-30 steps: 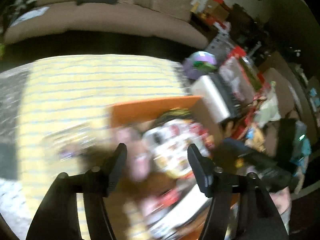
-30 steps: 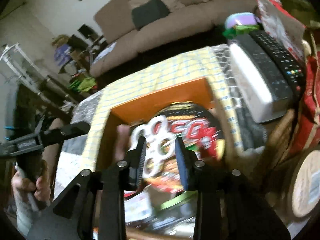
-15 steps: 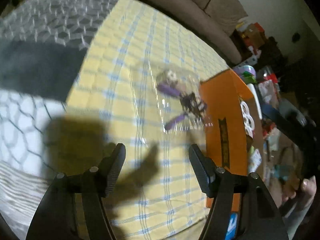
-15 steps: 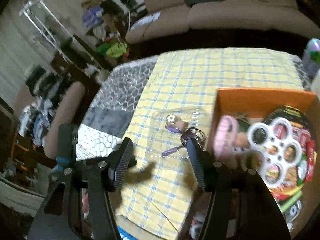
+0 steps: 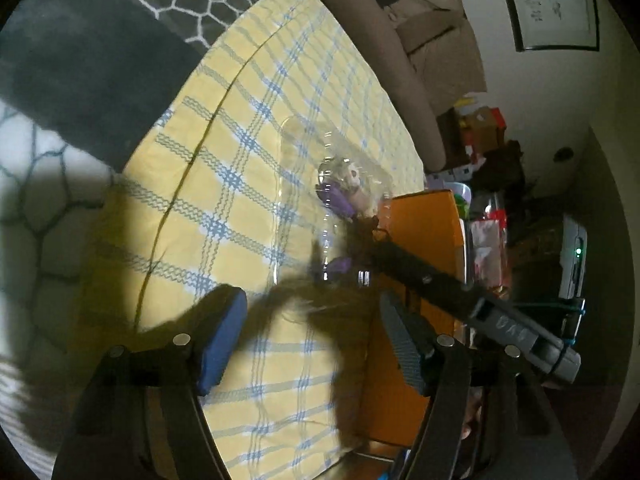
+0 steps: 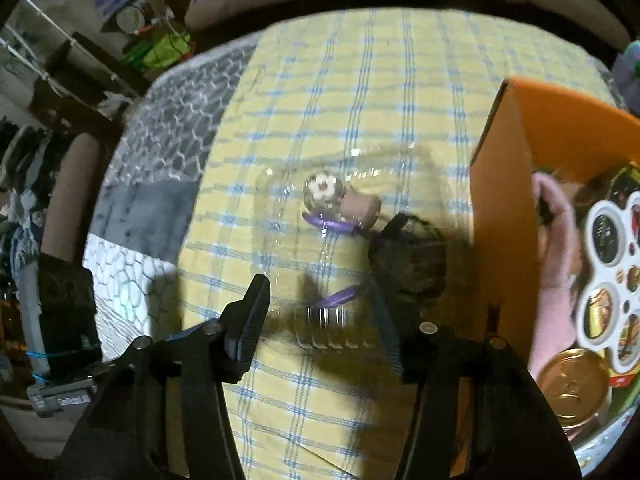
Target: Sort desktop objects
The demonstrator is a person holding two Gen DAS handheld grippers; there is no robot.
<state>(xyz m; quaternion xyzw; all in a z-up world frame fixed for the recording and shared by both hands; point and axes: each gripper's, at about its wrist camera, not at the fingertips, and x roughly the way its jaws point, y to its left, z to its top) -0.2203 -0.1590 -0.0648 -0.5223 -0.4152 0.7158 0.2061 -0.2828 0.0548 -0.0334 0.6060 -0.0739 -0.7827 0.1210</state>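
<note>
- Left wrist view: left claw [image 5: 312, 336] spread, nothing between its pads, jaws just been opening a bit more; it hovers over the yellow checked cloth [image 5: 240, 152] on the worktop.
- The clear plastic blister pack [image 5: 320, 184] with a small doll and purple bits lies flat on the cloth, just beside the orange box [image 5: 424, 224] wall, ahead of the claw.
- The right claw's black finger crosses in from the right, tip near the pack's near edge.
- Right wrist view: right claw [image 6: 324, 320] part-spread, jaws just been closing slightly, nothing pinched; the pack's ridged near edge [image 6: 324, 316] sits between the fingers, contact unclear.
- The orange box holds a pink item, a white snack tray and a gold lid.
- Judged step: pick up the pack. Thin, slippery plastic, so best to pinch the ridged edge squarely, close slowly, and lift clear of the box wall before moving over.
</note>
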